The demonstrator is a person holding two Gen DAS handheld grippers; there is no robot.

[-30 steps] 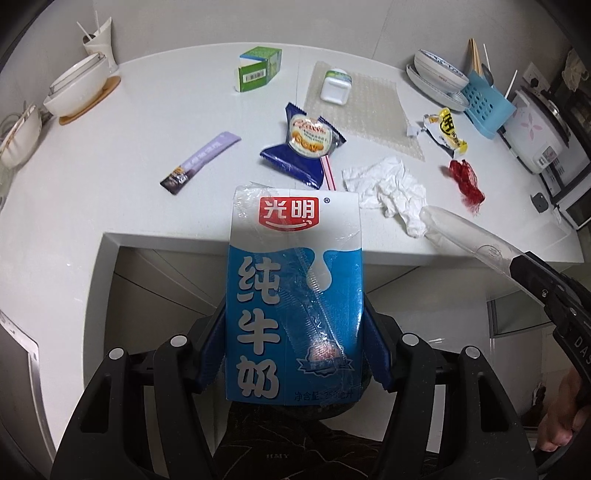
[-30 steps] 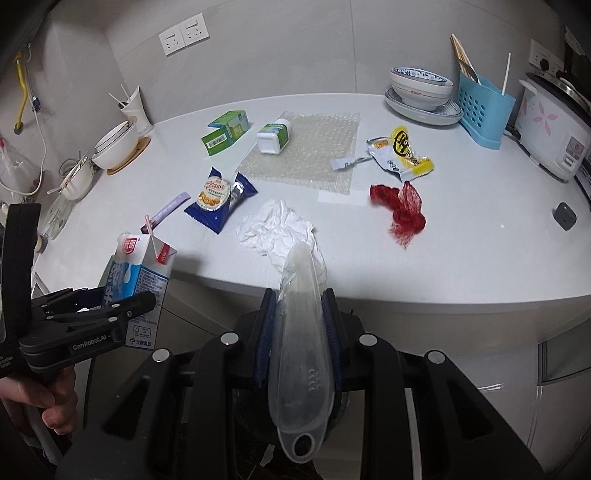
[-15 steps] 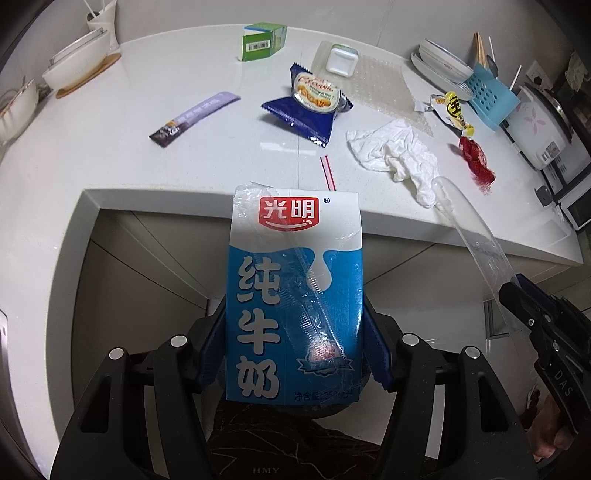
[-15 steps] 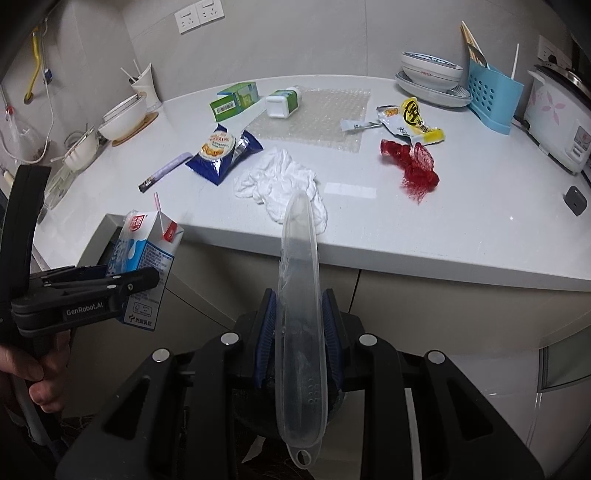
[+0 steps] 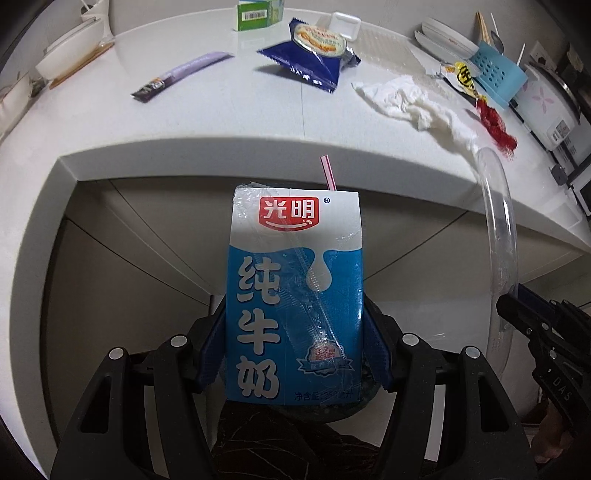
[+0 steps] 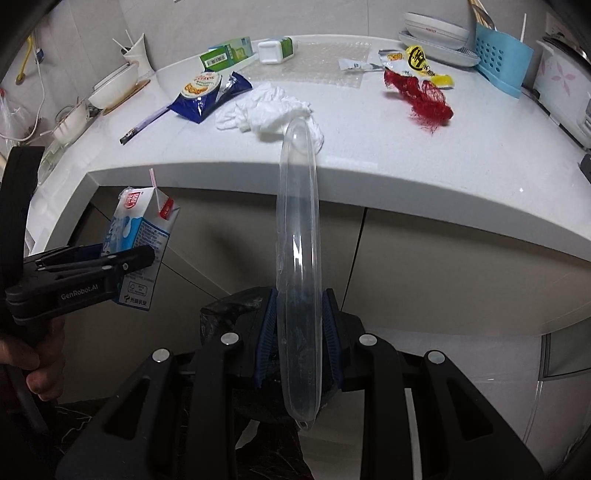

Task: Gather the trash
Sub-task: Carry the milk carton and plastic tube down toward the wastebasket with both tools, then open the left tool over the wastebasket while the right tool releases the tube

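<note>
Count on the desk (image 6: 406,155): one blue snack wrapper (image 6: 203,94), one crumpled white tissue (image 6: 269,110), one red mesh net (image 6: 421,98), one yellow snack packet (image 6: 417,61), one purple stick sachet (image 5: 183,74), one green carton box (image 6: 225,53), one small white bottle lying on its side (image 6: 275,48), one sheet of bubble wrap (image 6: 314,61). Two items are off the desk, in hand. Left gripper (image 5: 295,354): jaws closed to the width of one blue-and-white milk carton (image 5: 295,295), pads flat against its two sides; carton upright, one pink-and-white straw (image 5: 328,172) standing out of its top at 12 o'clock. Carton hangs in front of the desk edge, below the top surface, touching nothing else. Right gripper (image 6: 297,332): jaws drawn in narrow, clamping one clear plastic lid (image 6: 298,258) on edge; lid runs from the jaws toward 12 o'clock, its far tip overlapping the tissue in the right wrist view; contact there cannot be told. From the right gripper the carton sits at 9 o'clock; from the left, the lid stands at 3 o'clock. The two held items are apart. At the desk's far right: one blue utensil caddy (image 6: 502,55), one stack of plates (image 6: 436,31), one rice cooker (image 6: 565,88).
</note>
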